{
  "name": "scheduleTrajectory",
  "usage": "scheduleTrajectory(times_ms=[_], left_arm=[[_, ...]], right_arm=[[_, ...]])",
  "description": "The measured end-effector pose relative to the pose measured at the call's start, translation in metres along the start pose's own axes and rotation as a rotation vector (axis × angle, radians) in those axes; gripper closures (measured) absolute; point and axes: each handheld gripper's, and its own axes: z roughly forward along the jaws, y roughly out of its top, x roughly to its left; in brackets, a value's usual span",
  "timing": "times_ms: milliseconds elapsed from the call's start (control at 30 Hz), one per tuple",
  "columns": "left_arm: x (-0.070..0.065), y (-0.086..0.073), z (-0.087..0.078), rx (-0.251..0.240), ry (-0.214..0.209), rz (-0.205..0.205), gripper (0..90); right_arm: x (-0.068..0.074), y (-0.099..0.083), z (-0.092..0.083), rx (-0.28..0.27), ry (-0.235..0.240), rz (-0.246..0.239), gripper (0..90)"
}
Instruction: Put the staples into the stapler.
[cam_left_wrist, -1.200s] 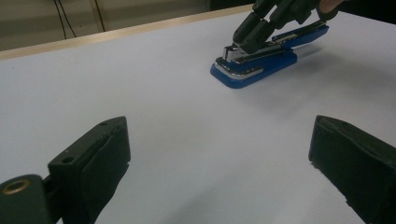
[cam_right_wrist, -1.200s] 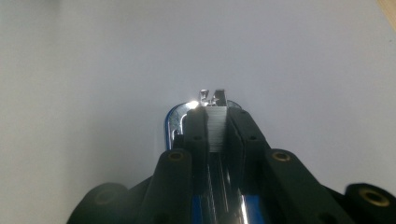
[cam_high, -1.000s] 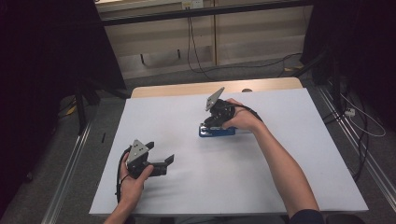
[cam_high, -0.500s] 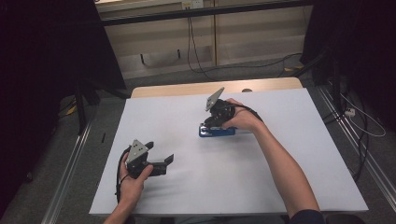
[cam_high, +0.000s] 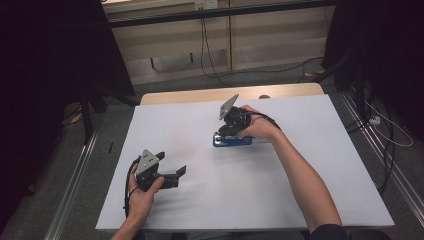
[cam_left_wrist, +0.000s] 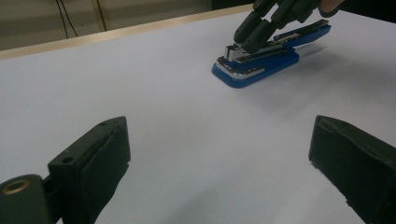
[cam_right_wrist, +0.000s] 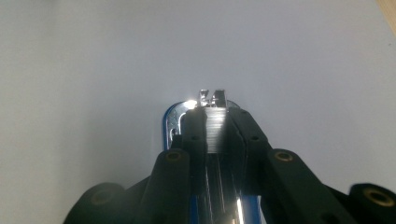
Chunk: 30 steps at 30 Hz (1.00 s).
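Stapler (cam_high: 232, 140): blue, lying flat on the white table (cam_high: 310, 200) just past centre toward one o'clock, its metal arm pinched by the right gripper (cam_high: 226, 134), probably to steady or lift it. At seven o'clock the left gripper (cam_high: 172, 172) hovers spread wide, holding nothing.

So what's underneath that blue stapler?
The blue stapler lies flat on the white table, nothing visible between them. The right gripper clamps its metal top, its jaws covering part of that top.
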Motion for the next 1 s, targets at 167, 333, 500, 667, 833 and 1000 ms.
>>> scheduleTrajectory(times_ms=[167,333,500,667,833,1000], left_arm=[[0.0005,-0.0002,0.0001,-0.002,0.002,-0.001,5.6],[0.0002,-0.0002,0.0001,-0.002,0.0,-0.003,5.5],[0.0005,-0.0001,-0.0002,-0.001,0.001,0.001,5.6],[0.0004,0.0,-0.0004,-0.002,0.001,0.002,5.6],[0.0004,0.0,-0.0005,-0.001,0.001,0.003,5.6],[0.0006,-0.0001,-0.0005,-0.002,0.001,0.001,5.6]], right_arm=[[-0.001,-0.0011,0.001,-0.001,-0.006,0.014,74.2],[-0.0018,-0.0017,0.0,-0.009,-0.016,0.034,69.7],[-0.0019,-0.0026,-0.0003,-0.004,-0.02,0.043,69.6],[-0.0019,-0.0021,-0.0022,-0.009,-0.018,0.044,71.0],[-0.0027,-0.0022,-0.0046,-0.012,-0.03,0.042,74.0],[-0.0034,-0.0039,-0.0051,-0.011,-0.027,0.054,72.9]])
